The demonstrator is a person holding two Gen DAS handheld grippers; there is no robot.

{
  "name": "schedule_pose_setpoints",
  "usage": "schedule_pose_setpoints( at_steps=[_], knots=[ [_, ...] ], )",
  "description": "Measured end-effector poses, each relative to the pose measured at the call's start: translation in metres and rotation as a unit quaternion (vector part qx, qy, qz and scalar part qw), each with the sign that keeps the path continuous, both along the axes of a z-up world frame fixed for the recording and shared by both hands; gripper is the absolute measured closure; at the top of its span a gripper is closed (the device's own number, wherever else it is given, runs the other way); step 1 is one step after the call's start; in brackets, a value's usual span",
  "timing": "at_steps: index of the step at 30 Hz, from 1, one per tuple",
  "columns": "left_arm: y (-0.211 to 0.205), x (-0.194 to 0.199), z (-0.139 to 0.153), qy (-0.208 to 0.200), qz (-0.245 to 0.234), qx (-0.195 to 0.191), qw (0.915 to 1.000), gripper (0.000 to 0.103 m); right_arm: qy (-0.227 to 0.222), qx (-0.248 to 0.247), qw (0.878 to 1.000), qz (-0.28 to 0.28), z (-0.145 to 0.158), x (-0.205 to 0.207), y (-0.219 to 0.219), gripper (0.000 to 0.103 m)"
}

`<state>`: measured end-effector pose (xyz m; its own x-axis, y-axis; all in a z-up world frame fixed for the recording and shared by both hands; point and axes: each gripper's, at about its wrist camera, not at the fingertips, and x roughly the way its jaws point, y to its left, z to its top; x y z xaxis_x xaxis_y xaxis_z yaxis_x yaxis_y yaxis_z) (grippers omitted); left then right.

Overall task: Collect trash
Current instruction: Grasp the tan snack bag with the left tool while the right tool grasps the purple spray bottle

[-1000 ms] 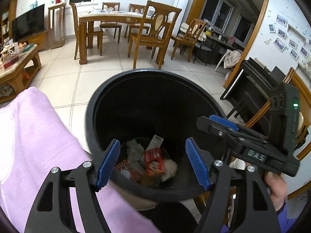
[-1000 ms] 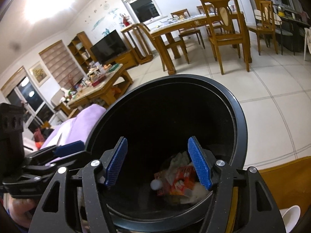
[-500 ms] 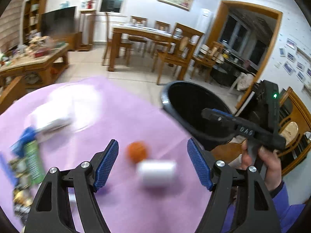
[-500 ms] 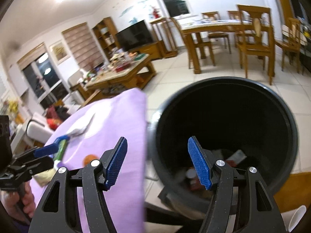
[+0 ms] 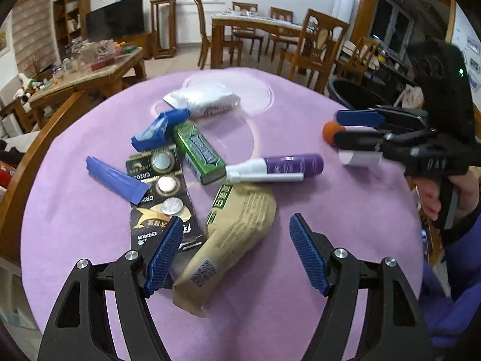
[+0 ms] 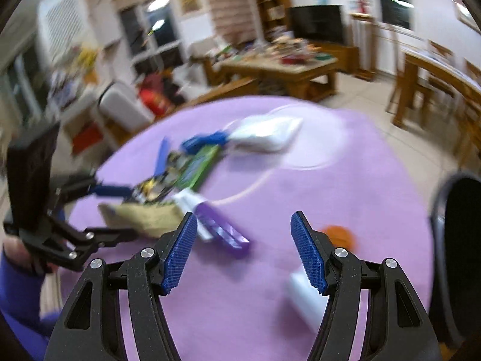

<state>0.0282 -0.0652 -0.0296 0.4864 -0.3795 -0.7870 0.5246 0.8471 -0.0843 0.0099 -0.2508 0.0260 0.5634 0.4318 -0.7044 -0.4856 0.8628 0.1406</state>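
Trash lies on a round table with a purple cloth (image 5: 330, 240). My left gripper (image 5: 237, 252) is open and empty, just above a tan paper packet (image 5: 231, 240). Beyond it lie a black coin-battery card (image 5: 159, 186), a green gum pack (image 5: 198, 150), blue wrappers (image 5: 114, 177), a purple and white tube (image 5: 276, 167) and a white pouch (image 5: 204, 99). My right gripper (image 6: 243, 252) is open and empty above the cloth, near a small white roll (image 6: 306, 297) and an orange ball (image 6: 339, 234). The black bin (image 6: 460, 240) stands at the table's right edge.
A wooden dining table with chairs (image 5: 270, 36) stands behind. A low coffee table (image 5: 90, 66) with clutter and a TV (image 5: 114, 21) are at the left. Tiled floor lies beyond the table.
Both grippers have swung left from above the black bin to over the table. Both stayed open and empty. The right wrist view is blurred from motion.
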Motion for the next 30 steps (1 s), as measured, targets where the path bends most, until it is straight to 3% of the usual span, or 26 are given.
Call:
schedule_pose_setpoints(
  at_steps=[7,8,10,12,19,23,30],
  knots=[
    [-0.008,-0.001,-0.016,-0.003,-0.047,0.013,0.9988,0.032,0.032,-0.063,0.996,0.050,-0.029,0.017,0.049,0.038],
    [-0.009,0.000,-0.017,-0.004,-0.049,0.014,0.9987,0.035,0.039,-0.067,0.996,0.054,-0.032,0.021,0.054,0.038],
    [-0.008,0.004,-0.019,0.005,-0.053,0.012,0.9985,0.053,0.046,-0.073,0.994,0.061,-0.042,0.021,0.048,0.043],
    [-0.008,0.005,-0.021,0.010,-0.054,0.009,0.9985,0.053,0.047,-0.079,0.994,0.064,-0.048,0.023,0.051,0.049],
    [-0.006,0.004,-0.020,0.006,-0.055,0.013,0.9984,0.057,0.062,-0.041,0.995,0.065,-0.050,0.029,0.046,0.070],
    [0.000,-0.001,-0.016,-0.002,-0.044,0.008,0.9990,0.058,0.061,-0.022,0.996,0.056,-0.047,0.026,0.040,0.070],
    [0.014,-0.005,-0.002,-0.011,-0.025,-0.029,0.9992,0.058,0.051,0.065,0.996,0.043,-0.022,0.014,0.008,0.070]
  ],
)
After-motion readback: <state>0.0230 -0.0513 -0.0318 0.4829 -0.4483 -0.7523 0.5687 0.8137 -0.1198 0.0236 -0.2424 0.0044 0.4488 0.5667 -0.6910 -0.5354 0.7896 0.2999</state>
